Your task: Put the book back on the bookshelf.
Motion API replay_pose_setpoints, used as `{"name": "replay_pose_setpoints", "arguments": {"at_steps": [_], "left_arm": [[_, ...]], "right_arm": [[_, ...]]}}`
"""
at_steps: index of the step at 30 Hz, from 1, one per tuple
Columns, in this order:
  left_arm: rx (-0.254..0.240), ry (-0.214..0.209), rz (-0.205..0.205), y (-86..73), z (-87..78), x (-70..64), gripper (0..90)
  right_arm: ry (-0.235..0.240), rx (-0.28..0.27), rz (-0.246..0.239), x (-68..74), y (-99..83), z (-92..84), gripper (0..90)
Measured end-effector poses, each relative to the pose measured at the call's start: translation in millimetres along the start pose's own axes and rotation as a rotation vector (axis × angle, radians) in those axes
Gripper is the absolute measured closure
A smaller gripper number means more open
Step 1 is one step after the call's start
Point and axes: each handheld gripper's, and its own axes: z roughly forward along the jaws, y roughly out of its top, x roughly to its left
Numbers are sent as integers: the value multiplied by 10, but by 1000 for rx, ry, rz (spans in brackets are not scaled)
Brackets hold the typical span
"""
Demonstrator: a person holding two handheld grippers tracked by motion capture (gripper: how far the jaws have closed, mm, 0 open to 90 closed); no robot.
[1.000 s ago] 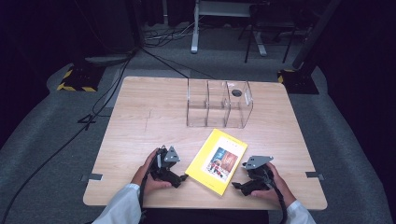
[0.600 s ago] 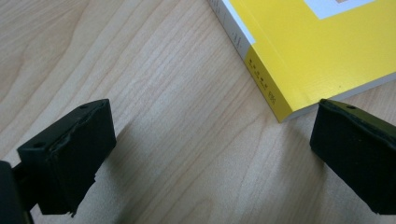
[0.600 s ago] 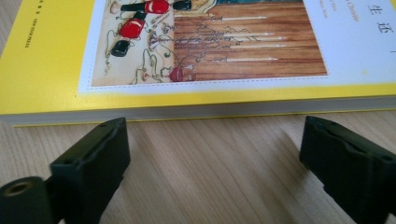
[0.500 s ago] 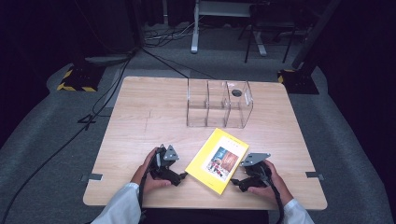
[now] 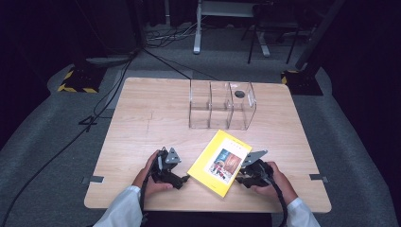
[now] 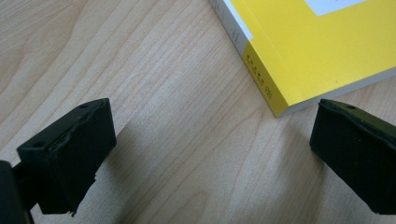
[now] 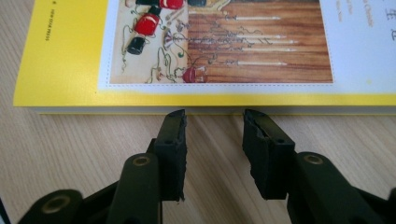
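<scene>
A yellow book [image 5: 220,162] with a picture on its cover lies flat on the wooden table [image 5: 142,118], near the front edge. My left gripper [image 5: 184,179] rests on the table to the left of the book, open wide. The book's near corner [image 6: 317,46] sits just in front of the right jaw of the left gripper [image 6: 210,149]. My right gripper [image 5: 239,178] lies at the book's right edge. In the right gripper view the right gripper [image 7: 214,140] has its tips almost at the edge of the book [image 7: 215,46]. Its jaws have just been closing, and between them I see bare wood.
A clear acrylic box [image 5: 222,106] with several compartments stands at the back middle of the table, a dark round thing on its right part. Cables run over the grey floor at the left.
My right gripper has edged slightly left toward the book's edge. The left hand and the book have stayed in place.
</scene>
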Motion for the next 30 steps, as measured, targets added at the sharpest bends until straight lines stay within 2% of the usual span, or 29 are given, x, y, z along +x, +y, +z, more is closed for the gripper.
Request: {"name": "replay_pose_setpoints", "arguments": {"at_steps": [2,5,10,15,19,22,25,30], "left_arm": [[0,0,-2,-1,-1,-2,7],[0,2,-2,-1,-1,-3,7],[0,3,-3,-2,-2,-6,7],[-1,1,-3,0,1,-22,7],[2,-6,5,10,8,-39,7],[2,-9,11,11,10,-42,8],[0,-11,12,14,13,-46,8],[0,-11,12,14,14,-46,8]], "right_arm": [[3,59,0,-18,62,-2,599],[1,96,-1,-23,121,10,596],[1,88,-1,-29,130,20,602],[1,47,0,-30,79,14,603],[-2,61,-3,-24,101,16,604],[-1,52,-1,-24,102,22,616],[-2,55,-8,-18,111,23,649],[9,84,-19,-1,140,20,679]]}}
